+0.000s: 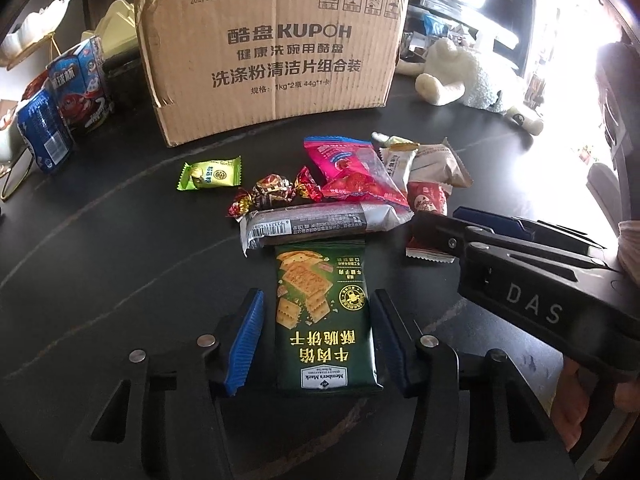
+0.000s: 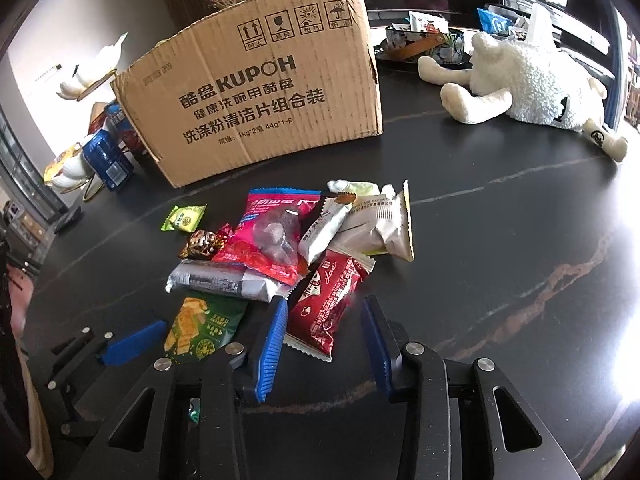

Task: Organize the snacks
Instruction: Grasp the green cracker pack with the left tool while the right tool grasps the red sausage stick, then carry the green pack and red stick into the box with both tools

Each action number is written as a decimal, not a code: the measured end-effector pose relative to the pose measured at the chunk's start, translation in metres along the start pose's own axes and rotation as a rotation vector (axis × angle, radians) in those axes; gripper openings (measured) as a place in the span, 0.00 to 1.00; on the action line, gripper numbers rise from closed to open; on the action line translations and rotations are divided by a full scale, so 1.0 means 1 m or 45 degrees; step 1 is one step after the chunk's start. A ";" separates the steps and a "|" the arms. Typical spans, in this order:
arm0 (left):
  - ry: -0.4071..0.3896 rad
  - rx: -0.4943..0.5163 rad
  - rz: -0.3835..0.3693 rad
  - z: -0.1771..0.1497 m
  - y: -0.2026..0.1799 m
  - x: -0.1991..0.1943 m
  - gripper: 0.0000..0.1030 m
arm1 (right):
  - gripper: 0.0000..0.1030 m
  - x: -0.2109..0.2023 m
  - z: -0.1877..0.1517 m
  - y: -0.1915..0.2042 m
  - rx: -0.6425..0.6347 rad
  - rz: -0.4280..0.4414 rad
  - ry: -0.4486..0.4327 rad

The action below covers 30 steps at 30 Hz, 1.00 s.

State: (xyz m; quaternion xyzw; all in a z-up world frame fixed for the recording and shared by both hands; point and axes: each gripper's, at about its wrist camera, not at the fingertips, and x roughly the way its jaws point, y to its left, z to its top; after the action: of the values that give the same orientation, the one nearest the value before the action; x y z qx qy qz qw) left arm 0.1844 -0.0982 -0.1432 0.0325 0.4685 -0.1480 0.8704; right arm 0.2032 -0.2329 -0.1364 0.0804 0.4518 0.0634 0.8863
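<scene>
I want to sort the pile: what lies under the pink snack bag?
The pink snack bag rests partly on the grey wrapped bar and overlaps a red packet. Whatever else lies beneath it is covered.

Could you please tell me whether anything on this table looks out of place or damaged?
Yes: the white plush sheep lies toppled on the dark table, no snack at all, and the cardboard box has a torn lower-left edge.

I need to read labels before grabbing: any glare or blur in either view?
Left wrist view: window glare whites out the right edge; green cracker packet is sharp. Right wrist view: glare on the table at right; red packet is readable.
</scene>
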 end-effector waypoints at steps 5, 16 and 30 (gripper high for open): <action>-0.004 0.002 0.007 0.000 0.000 0.000 0.43 | 0.34 0.005 0.002 -0.001 0.011 -0.004 0.015; -0.019 -0.006 -0.011 0.000 -0.001 -0.007 0.41 | 0.29 0.001 -0.003 -0.004 0.051 0.024 0.025; -0.127 -0.049 0.026 0.008 0.007 -0.050 0.41 | 0.28 -0.026 -0.005 0.000 0.044 0.046 -0.070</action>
State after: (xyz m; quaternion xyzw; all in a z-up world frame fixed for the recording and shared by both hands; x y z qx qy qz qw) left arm 0.1671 -0.0817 -0.0978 0.0131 0.4269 -0.1313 0.8946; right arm 0.1842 -0.2370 -0.1191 0.1057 0.4268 0.0693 0.8955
